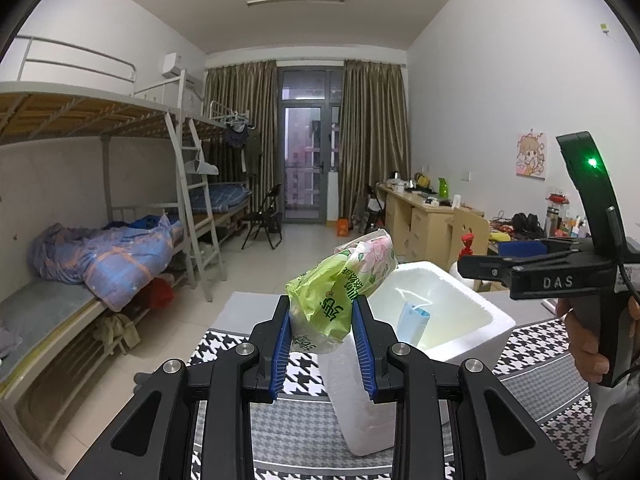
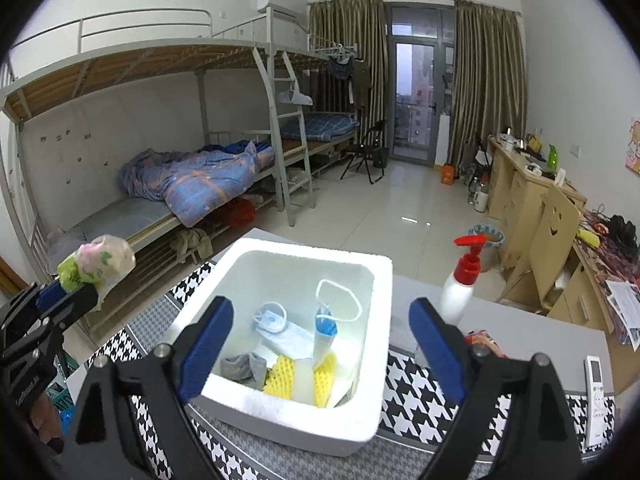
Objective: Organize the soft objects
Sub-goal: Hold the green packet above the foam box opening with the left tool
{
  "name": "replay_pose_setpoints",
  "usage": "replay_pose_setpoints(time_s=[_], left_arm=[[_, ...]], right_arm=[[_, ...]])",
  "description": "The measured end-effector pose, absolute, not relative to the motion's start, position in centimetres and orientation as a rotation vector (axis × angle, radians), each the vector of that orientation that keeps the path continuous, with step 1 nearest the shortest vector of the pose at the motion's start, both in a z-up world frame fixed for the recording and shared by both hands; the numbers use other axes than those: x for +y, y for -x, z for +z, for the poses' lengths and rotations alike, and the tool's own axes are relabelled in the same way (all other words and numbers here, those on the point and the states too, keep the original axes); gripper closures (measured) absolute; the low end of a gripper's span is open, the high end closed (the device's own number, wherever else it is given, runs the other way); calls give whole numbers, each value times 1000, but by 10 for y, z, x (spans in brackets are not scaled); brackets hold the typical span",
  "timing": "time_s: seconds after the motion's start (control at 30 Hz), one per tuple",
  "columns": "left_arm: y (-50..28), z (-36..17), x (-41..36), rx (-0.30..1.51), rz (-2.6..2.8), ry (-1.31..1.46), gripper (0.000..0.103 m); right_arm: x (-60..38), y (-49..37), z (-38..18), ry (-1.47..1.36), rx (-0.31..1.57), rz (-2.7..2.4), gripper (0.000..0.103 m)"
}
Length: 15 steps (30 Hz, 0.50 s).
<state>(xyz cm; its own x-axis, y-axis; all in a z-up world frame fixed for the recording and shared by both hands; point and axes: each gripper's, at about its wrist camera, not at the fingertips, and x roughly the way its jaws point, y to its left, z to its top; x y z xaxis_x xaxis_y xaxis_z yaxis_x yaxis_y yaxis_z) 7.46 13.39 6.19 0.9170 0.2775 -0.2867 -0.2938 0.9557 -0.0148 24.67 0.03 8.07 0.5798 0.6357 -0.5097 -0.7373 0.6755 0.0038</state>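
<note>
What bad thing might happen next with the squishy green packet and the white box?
The left gripper pinches only the lower end of the tissue pack, so it might slip out and miss the foam box. The box already holds masks, a sock and yellow foam netting, so the pack may sit on top and tip out. The pump bottle stands close by and might get knocked.

Both views are evenly but rather dimly lit, with a cool, greyish cast. Soft daylight enters through the balcony door [image 1: 303,160] at the far end; the ceiling lamp [image 1: 296,1] looks unlit. A pale glare streaks the floor tiles [image 2: 416,222]. Shadows are faint and diffuse, deepest under the bunk bed [image 2: 160,208]. Fisheye distortion bows walls and bed rails, and black vignetting rings every corner. The white foam box [image 2: 376,280] is nearly overexposed inside. A green indicator light [image 1: 592,163] blooms slightly. Distant detail is soft and noisy.
</note>
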Motion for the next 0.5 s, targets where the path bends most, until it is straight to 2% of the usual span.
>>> replay_pose_setpoints(time_s=[0.5], left_arm=[[-89, 72, 108, 297, 219, 33, 72]], right_arm=[[-37, -241, 81, 195, 471, 752, 11]])
